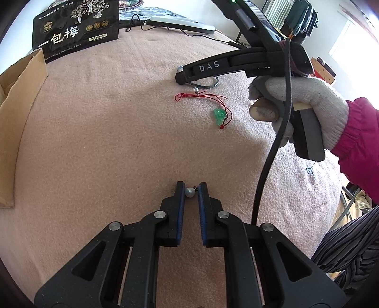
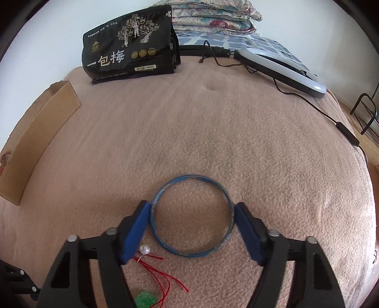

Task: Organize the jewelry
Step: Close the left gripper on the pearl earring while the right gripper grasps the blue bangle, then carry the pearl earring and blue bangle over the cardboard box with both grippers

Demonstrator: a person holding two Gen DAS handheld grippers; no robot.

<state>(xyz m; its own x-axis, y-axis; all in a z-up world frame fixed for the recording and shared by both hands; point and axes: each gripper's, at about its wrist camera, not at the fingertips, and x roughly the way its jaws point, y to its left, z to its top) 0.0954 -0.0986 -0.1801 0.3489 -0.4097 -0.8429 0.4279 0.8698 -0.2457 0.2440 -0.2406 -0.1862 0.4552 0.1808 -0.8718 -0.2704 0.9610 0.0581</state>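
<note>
On the pink blanket [image 1: 106, 132], my left gripper [image 1: 191, 189] stands low and partly open around a small grey pearl earring [image 1: 190, 192], which lies between its blue pads without being clamped. My right gripper [image 2: 192, 210] is open, its pads [image 2: 138, 227] on either side of a blue bangle [image 2: 192, 214] lying flat. In the left wrist view the right gripper [image 1: 180, 77] rests over that bangle [image 1: 206, 85]. A white pearl earring [image 2: 144, 250] and a red cord [image 2: 163, 277] with a green pendant [image 2: 145, 298] lie beside it; they also show in the left wrist view [image 1: 219, 116].
A cardboard box [image 2: 35, 142] lies along the left edge. A black snack bag [image 2: 129, 45] stands at the back. A white-and-black device [image 2: 281, 68] with a cable [image 2: 308, 101] lies at the back right. Folded quilts [image 2: 213, 16] are behind.
</note>
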